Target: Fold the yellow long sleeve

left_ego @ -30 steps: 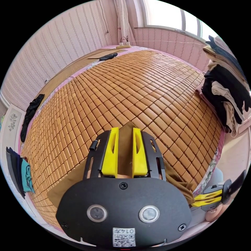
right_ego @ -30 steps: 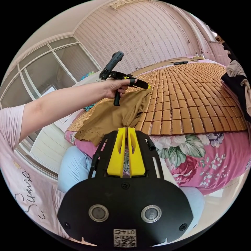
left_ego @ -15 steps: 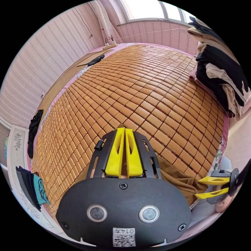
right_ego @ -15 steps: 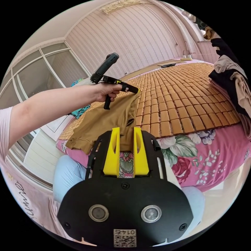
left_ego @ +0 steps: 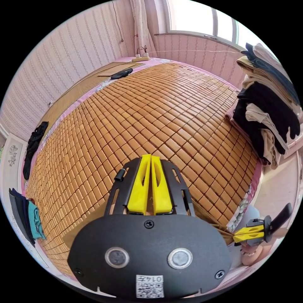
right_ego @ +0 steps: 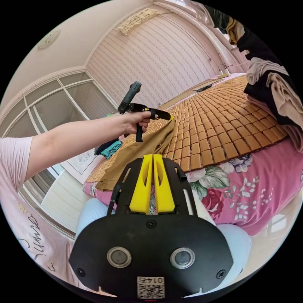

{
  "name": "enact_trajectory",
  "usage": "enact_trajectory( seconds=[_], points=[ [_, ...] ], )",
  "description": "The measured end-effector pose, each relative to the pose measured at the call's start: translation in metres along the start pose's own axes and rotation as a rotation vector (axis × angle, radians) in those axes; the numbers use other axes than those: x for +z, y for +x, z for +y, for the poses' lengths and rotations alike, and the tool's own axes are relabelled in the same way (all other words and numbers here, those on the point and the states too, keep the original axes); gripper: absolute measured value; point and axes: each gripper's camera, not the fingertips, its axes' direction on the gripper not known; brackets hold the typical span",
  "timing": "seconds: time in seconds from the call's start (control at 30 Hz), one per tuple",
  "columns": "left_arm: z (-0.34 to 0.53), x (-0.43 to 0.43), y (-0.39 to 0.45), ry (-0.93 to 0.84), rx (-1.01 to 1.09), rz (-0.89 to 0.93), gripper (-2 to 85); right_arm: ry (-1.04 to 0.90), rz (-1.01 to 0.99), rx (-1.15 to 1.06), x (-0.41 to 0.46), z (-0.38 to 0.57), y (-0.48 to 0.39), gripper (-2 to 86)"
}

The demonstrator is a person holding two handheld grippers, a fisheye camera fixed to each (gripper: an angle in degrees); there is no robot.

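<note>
Lying along the near edge of the bed, the mustard-yellow long-sleeve garment [right_ego: 139, 154] is draping partly over the pink floral bedspread [right_ego: 252, 183] and partly over the woven mat of small amber bamboo tiles [left_ego: 151, 107].

Going left to right in the left gripper view, a folded stack of dark and teal clothes [left_ego: 26, 214] is sitting at nine o'clock off the mat's edge, and a black piece of clothing [left_ego: 33, 146] is lying further up that side. At centre, the left gripper [left_ego: 151, 157] is showing its yellow jaws pressed together; in this view I cannot tell what is lying between them. A strip of the garment [left_ego: 214, 222] is stretching from under the gripper's body toward four o'clock, where the right gripper [left_ego: 241, 236] is biting its end with jaws nearly closed. At two o'clock a heap of black, beige and navy clothes [left_ego: 268, 107] is resting on the bed's far side.

In the right gripper view, the person's bare arm is reaching in from nine o'clock, the hand [right_ego: 135, 120] gripping the handle of the left gripper [right_ego: 170, 117], whose yellow tip is pinching a raised corner of the garment. At centre, the right gripper [right_ego: 152, 157] is keeping its jaws pressed together on the garment's hanging edge. At two o'clock the same clothes heap [right_ego: 271, 85] is looming over the mat.
</note>
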Motion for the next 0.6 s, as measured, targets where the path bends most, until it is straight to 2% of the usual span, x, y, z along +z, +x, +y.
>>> enact_trajectory(
  seconds=[0.17, 0.3, 0.43, 0.6],
  points=[
    [-0.008, -0.019, 0.019, 0.089, 0.026, 0.115, -1.0, 0.217, -0.056, 0.094, -0.048, 0.011, 0.022, -0.3],
    [-0.009, -0.035, 0.026, 0.155, 0.015, 0.184, -1.0, 0.339, -0.03, 0.074, -0.08, 0.017, 0.023, -0.3],
    [0.005, -0.058, 0.004, 0.205, -0.03, 0.235, -1.0, 0.349, -0.067, 0.035, -0.088, 0.015, 0.015, -0.3],
    [0.049, -0.107, -0.055, 0.256, -0.08, 0.231, -1.0, 0.201, -0.156, -0.124, -0.058, -0.005, -0.036, -0.2]
  ],
)
